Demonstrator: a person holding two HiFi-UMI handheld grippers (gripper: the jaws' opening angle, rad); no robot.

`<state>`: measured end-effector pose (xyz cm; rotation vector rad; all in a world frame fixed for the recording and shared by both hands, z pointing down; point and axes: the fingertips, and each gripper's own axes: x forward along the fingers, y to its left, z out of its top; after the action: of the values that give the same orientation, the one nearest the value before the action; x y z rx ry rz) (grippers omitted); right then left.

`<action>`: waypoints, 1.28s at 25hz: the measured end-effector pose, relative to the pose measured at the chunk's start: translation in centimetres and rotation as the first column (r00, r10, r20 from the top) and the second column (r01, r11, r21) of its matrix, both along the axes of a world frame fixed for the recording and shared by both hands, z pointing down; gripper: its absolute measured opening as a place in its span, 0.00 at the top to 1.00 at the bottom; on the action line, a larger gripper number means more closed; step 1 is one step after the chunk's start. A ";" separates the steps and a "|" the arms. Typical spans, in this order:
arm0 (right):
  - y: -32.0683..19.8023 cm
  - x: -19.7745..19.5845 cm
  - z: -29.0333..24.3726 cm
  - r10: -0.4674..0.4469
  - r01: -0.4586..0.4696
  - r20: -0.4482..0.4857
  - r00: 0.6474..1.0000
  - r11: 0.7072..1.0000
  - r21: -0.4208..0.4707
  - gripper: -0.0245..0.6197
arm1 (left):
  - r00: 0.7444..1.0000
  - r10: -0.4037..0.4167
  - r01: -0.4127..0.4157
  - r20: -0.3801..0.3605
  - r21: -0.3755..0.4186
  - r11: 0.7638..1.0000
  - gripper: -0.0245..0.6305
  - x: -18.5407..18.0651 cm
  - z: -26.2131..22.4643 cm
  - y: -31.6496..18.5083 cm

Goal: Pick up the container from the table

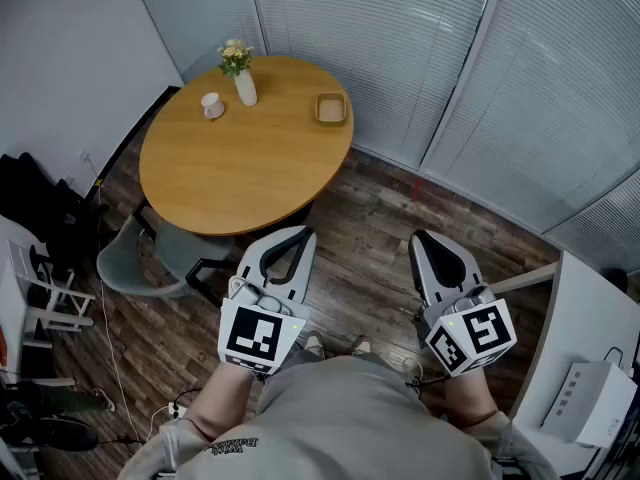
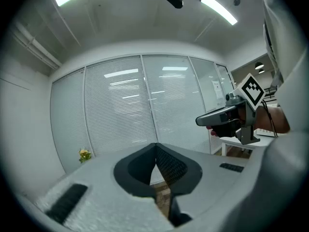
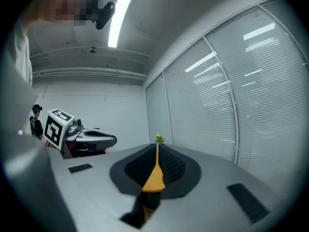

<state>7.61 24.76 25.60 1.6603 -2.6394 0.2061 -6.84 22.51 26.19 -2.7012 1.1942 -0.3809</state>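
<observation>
**Small tan square container [image 1: 331, 108] lies on the round wooden table [image 1: 240, 168]; left gripper [image 1: 305, 236] and right gripper [image 1: 418, 236] are both clenched on nothing**

In the head view the two grippers are held low, close to the person's body, over the dark wood-plank floor [image 1: 370, 218]. They are side by side but apart, and both point towards the table. The table's near edge lies just beyond the left gripper's tips.

The left gripper view shows that gripper's jaws meeting at their tips, with only a narrow slit lower down and nothing in it. The right gripper view shows the same: tips pressed together and no object between them. Through its slit only a sliver of the orange-brown tabletop shows, with the yellow flowers [image 1: 235, 56] in line above it.

The container sits near the far right edge of the table, well apart from both grippers and touched by neither. A white vase [image 1: 245, 88] holding the flowers stands upright at the far edge, to the container's left and apart from it. A small pale cup [image 1: 212, 105] sits just beside the vase, on its left. The rest of the tabletop is bare wood.

A grey chair [image 1: 150, 258] is pushed in at the table's near left side. White slatted blinds [image 1: 400, 38] run along the walls behind the table. At the lower right a second, white table [image 1: 575, 318] carries a white box [image 1: 598, 403].
</observation>
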 end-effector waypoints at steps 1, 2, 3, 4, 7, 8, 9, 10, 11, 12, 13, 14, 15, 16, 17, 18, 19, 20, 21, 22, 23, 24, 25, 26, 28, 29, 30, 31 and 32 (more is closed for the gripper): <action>0.1 0.1 0.0 0.000 0.000 -0.001 1.000 1.000 0.000 0.90 | 1.000 -0.001 0.001 -0.002 -0.002 1.000 0.93 0.1 0.0 0.1; 0.1 0.2 0.1 0.000 0.000 -0.001 1.000 1.000 0.001 0.90 | 1.000 -0.002 0.002 -0.001 -0.003 1.000 0.93 0.2 0.1 0.1; 0.2 0.3 0.1 0.001 -0.001 -0.001 1.000 1.000 0.000 0.90 | 1.000 0.000 0.000 0.001 -0.002 1.000 0.93 0.3 0.1 0.2; 0.3 0.4 0.2 0.001 -0.001 -0.001 1.000 1.000 0.000 0.90 | 1.000 0.001 -0.001 0.004 -0.001 1.000 0.93 0.4 0.2 0.3; 0.4 0.7 0.1 0.003 -0.004 0.006 1.000 1.000 0.004 0.90 | 1.000 0.007 -0.007 0.007 -0.001 1.000 0.93 0.8 0.2 0.4; 0.4 0.8 0.0 0.005 -0.005 0.011 1.000 1.000 0.011 0.90 | 1.000 0.008 -0.008 0.007 -0.001 1.000 0.93 0.9 0.3 0.4; 0.5 0.9 0.0 0.006 -0.006 0.014 1.000 1.000 0.018 0.90 | 1.000 0.009 -0.009 0.008 -0.002 1.000 0.93 1.1 0.3 0.5; 0.5 1.1 0.0 0.006 -0.007 0.013 1.000 1.000 0.022 0.90 | 1.000 0.010 -0.010 0.008 -0.003 1.000 0.93 1.2 0.3 0.5; 0.5 1.2 0.1 0.007 -0.007 0.008 1.000 1.000 0.022 0.90 | 1.000 0.011 -0.011 0.008 -0.003 1.000 0.93 1.4 0.4 0.5; 0.5 1.3 0.2 0.007 -0.007 0.000 1.000 1.000 0.020 0.90 | 1.000 0.011 -0.011 0.008 -0.004 1.000 0.93 1.6 0.4 0.6; 0.6 1.4 0.3 0.006 -0.006 -0.007 1.000 1.000 0.017 0.90 | 1.000 0.011 -0.011 0.009 -0.005 1.000 0.93 1.7 0.4 0.6; 0.6 1.6 0.4 0.006 -0.006 -0.011 1.000 1.000 0.014 0.90 | 1.000 0.011 -0.011 0.009 -0.007 1.000 0.93 1.9 0.5 0.6; 0.6 1.7 0.5 0.006 -0.006 -0.012 1.000 1.000 0.011 0.90 | 1.000 0.011 -0.011 0.009 -0.009 1.000 0.93 2.0 0.5 0.6; 0.6 1.9 0.5 0.006 -0.006 -0.012 1.000 1.000 0.009 0.90 | 1.000 0.009 -0.008 0.007 -0.012 1.000 0.93 2.2 0.5 0.6; 0.6 2.1 0.6 0.006 -0.006 -0.012 1.000 1.000 0.007 0.90 | 1.000 0.005 -0.005 0.003 -0.017 1.000 0.93 2.4 0.4 0.7; 0.6 2.3 0.6 0.005 -0.005 -0.013 1.000 1.000 0.006 0.90 | 1.000 0.003 -0.003 0.000 -0.020 1.000 0.93 2.7 0.4 0.7; 0.7 2.5 0.7 0.004 -0.004 -0.014 1.000 1.000 0.005 0.90 | 1.000 0.004 -0.004 0.004 -0.018 1.000 0.93 2.9 0.5 0.8; 0.7 2.8 0.8 0.003 -0.003 -0.014 1.000 1.000 0.004 0.90 | 1.000 0.006 -0.006 0.010 -0.014 1.000 0.93 3.2 0.6 0.8; 0.7 3.1 0.9 0.001 -0.001 -0.014 1.000 1.000 0.004 0.90 | 1.000 0.007 -0.007 0.014 -0.012 1.000 0.93 3.5 0.7 0.9; 0.7 3.3 1.0 0.000 0.000 -0.013 1.000 1.000 0.003 0.90 | 1.000 0.007 -0.007 0.017 -0.012 1.000 0.93 3.7 0.8 1.0; 0.8 3.6 1.1 -0.003 0.003 -0.012 1.000 1.000 0.002 0.90 | 1.000 0.005 -0.005 0.019 -0.013 1.000 0.93 4.0 0.9 1.0; 0.8 3.9 1.1 -0.005 0.005 -0.011 1.000 1.000 0.001 0.90 | 1.000 0.003 -0.003 0.021 -0.014 1.000 0.93 4.2 1.0 1.1; 0.8 4.2 1.2 -0.008 0.008 -0.009 1.000 1.000 0.001 0.90 | 1.000 0.000 0.000 0.023 -0.015 1.000 0.93 4.5 1.1 1.2; 0.8 4.5 1.2 -0.011 0.011 -0.008 1.000 1.000 0.002 0.90 | 1.000 -0.002 0.003 0.026 -0.016 1.000 0.93 4.8 1.1 1.3; 0.9 5.0 1.3 -0.017 0.017 -0.007 1.000 1.000 0.004 0.90 | 1.000 -0.009 0.009 0.028 -0.016 1.000 0.93 5.2 1.2 1.4; 0.9 5.2 1.3 -0.021 0.021 -0.007 1.000 1.000 0.004 0.90 | 1.000 -0.013 0.013 0.028 -0.016 1.000 0.93 5.4 1.2 1.5; 0.9 5.4 1.3 -0.024 0.024 -0.007 1.000 1.000 0.004 0.90 | 0.999 -0.016 0.017 0.028 -0.016 1.000 0.93 5.6 1.2 1.5; 0.9 5.7 1.3 -0.027 0.027 -0.007 1.000 1.000 0.004 0.90 | 0.999 -0.020 0.020 0.028 -0.015 1.000 0.93 5.8 1.2 1.6; 1.0 5.9 1.4 -0.031 0.031 -0.007 1.000 1.000 0.003 0.90 | 0.999 -0.023 0.023 0.028 -0.015 1.000 0.93 6.1 1.2 1.7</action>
<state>13.54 25.72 27.00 1.6171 -2.6601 0.1956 -0.75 24.21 27.43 -2.6877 1.2212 -0.4309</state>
